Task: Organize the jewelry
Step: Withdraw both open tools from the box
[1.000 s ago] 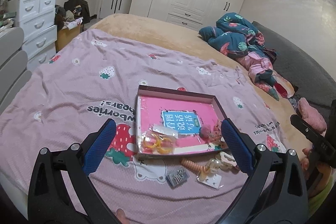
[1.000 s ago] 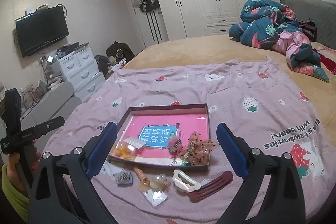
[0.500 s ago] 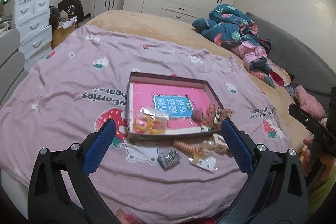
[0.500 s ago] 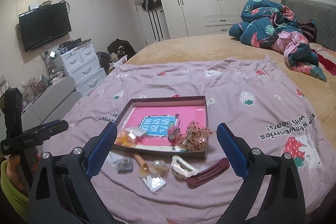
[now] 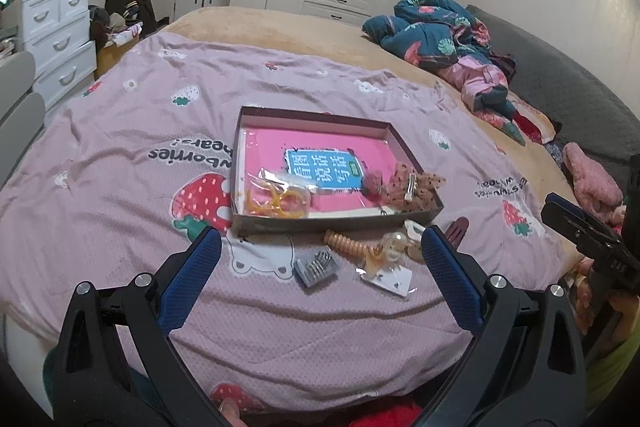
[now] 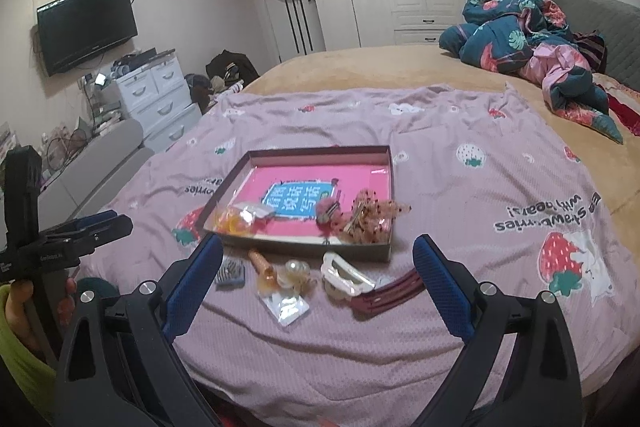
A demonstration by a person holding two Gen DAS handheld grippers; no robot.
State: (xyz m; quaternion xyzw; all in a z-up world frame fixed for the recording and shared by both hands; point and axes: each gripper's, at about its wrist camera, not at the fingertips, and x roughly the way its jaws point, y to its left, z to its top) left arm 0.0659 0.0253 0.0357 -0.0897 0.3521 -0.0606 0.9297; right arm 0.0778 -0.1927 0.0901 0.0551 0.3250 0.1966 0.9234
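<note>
Both the left claw (image 5: 320, 259) and right claw (image 6: 318, 265) hang spread and empty above the bed's edge, where the stiff, light, probably slippery dark red hair clip (image 6: 386, 293) lies just before the box (image 6: 296, 247), best pinched across its narrow middle.

Pink-lined box (image 5: 316, 131), strawberry-print lilac sheet (image 5: 120, 131), maroon clip (image 6: 390, 293), blue-padded tongs.

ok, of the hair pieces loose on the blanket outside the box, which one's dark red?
The long dark red plastic hair clip, rightmost of the loose pieces, beside the white claw clip. The others are orange, clear or grey.
</note>
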